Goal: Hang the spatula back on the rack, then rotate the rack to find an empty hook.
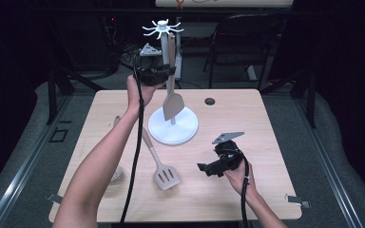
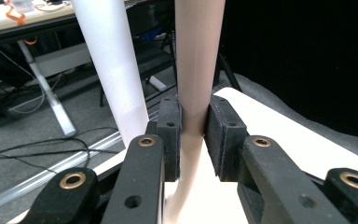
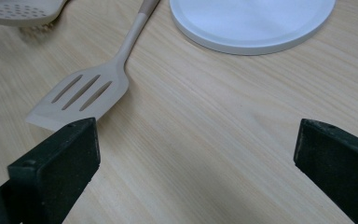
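The left gripper [image 1: 164, 71] is clamped on the handle of the beige solid spatula [image 1: 172, 102], held upright with its long axis vertical, blade hanging below the jaws and handle top just beside the white hook crown of the white utensil stand [image 1: 161, 28] above. The right gripper [image 1: 209, 168] rests low over the bench [image 1: 247, 118], jaws wide and empty. The beige slotted spatula [image 3: 81, 91] lies flat just ahead of it, nearer this hand.
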{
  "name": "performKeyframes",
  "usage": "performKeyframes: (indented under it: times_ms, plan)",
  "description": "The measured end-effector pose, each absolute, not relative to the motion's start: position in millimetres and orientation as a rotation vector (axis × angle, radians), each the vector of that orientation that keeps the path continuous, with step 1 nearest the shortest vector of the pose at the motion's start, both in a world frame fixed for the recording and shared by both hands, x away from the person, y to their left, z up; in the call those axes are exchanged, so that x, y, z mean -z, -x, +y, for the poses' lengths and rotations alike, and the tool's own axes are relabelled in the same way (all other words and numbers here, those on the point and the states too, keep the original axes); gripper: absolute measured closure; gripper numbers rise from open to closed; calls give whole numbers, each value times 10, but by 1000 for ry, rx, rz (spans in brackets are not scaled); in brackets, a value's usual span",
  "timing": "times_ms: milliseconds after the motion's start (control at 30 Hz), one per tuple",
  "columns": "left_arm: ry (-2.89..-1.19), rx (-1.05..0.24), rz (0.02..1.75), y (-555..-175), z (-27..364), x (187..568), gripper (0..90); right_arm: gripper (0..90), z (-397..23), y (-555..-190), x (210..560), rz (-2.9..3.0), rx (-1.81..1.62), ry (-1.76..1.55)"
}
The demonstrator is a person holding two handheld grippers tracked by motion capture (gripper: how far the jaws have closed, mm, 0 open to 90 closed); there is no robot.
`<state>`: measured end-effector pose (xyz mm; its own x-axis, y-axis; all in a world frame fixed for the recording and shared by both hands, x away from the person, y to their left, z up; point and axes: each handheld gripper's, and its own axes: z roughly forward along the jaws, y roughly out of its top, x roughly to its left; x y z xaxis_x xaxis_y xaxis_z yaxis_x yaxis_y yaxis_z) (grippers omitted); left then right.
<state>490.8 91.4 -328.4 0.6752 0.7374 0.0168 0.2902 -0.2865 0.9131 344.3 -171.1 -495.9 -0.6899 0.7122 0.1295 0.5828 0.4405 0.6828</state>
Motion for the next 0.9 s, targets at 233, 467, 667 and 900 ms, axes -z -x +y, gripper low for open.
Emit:
performKeyframes:
  times_ms: [233,467,667,900]
  plan:
    - [-1853,-544,803,-4848,939,3270,693,3,-1710,-3443,4964,2513,-1071,-1138]
    - [-1864,-559,822,-4663,1046,3255,678,5,-1743,-3457,4981,2511,-1056,-1140]
    - [-1838,-580,812,-4579,1136,3116,823,14,-1751,-3457,4990,2507,-1047,-1153]
    - [-1826,-620,778,-4515,1118,2960,859,16,-1739,-3454,5001,2509,-1032,-1147]
